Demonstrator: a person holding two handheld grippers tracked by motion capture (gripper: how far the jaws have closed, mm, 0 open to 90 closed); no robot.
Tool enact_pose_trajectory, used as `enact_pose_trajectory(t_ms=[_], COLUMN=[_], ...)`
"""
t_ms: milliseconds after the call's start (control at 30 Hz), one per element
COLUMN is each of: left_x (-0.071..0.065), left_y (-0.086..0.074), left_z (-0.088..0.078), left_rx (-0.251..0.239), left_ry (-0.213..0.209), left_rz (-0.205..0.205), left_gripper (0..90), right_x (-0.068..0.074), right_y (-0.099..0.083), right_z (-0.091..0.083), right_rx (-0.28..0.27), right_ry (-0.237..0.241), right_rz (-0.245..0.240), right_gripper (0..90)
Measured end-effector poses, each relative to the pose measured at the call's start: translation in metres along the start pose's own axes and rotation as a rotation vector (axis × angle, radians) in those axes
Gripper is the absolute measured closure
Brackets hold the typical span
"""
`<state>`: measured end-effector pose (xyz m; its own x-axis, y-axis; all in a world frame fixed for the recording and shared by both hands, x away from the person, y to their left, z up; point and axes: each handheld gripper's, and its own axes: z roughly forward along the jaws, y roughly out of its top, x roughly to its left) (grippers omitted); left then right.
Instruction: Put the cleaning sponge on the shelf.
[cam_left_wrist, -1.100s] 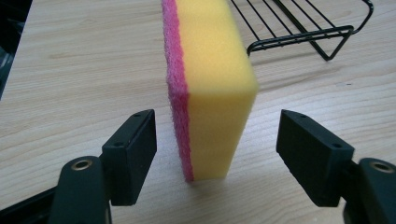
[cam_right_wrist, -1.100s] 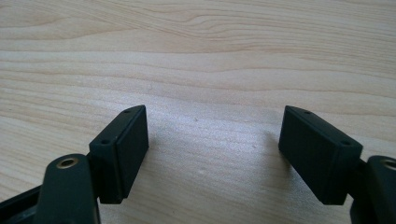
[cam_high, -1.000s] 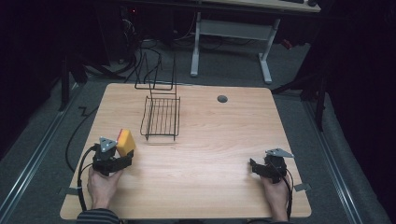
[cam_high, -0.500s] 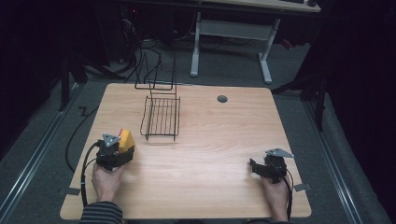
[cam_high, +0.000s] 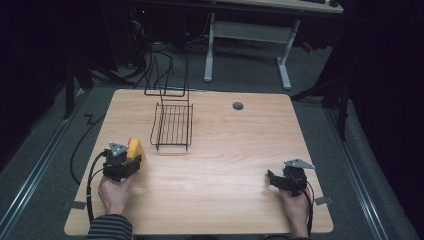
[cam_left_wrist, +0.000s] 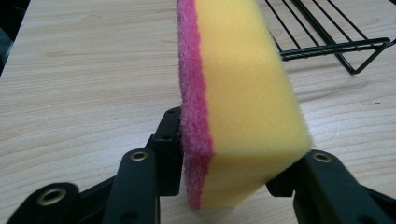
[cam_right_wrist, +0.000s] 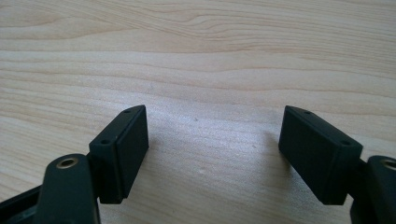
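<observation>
Closing just now, your left gripper (cam_left_wrist: 233, 186) clamps the yellow foam sponge with pink scouring face (cam_left_wrist: 243, 102), top cut off, near the desk's left edge, while your right gripper (cam_right_wrist: 212, 154) gapes empty.

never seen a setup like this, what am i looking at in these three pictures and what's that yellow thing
A person sits at a wooden table holding a hand-operated gripper in each hand. One picture looks down from above; the other two come from small cameras riding on each gripper, looking along its black jaws. The left gripper has just been closing its jaws, which now press on a yellow sponge with a pink scrubbing side, standing on edge. The right gripper rests with its jaws open and nothing between them. A black wire rack lies further back.
</observation>
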<state>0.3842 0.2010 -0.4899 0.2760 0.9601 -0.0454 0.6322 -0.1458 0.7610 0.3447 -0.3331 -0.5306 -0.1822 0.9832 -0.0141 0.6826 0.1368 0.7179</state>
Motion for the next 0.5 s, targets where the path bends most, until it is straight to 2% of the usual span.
enact_pose_trajectory(t_ms=[500], left_x=[0.0007], left_y=[-0.0005], left_z=[-0.0034], left_rx=[-0.011], left_ry=[-0.027], left_rz=[0.022], left_gripper=[60.7], right_x=[0.0000], right_y=[0.0000], right_z=[0.0000], right_rx=[0.000], right_ry=[0.000], right_rz=[0.001], right_gripper=[24.4])
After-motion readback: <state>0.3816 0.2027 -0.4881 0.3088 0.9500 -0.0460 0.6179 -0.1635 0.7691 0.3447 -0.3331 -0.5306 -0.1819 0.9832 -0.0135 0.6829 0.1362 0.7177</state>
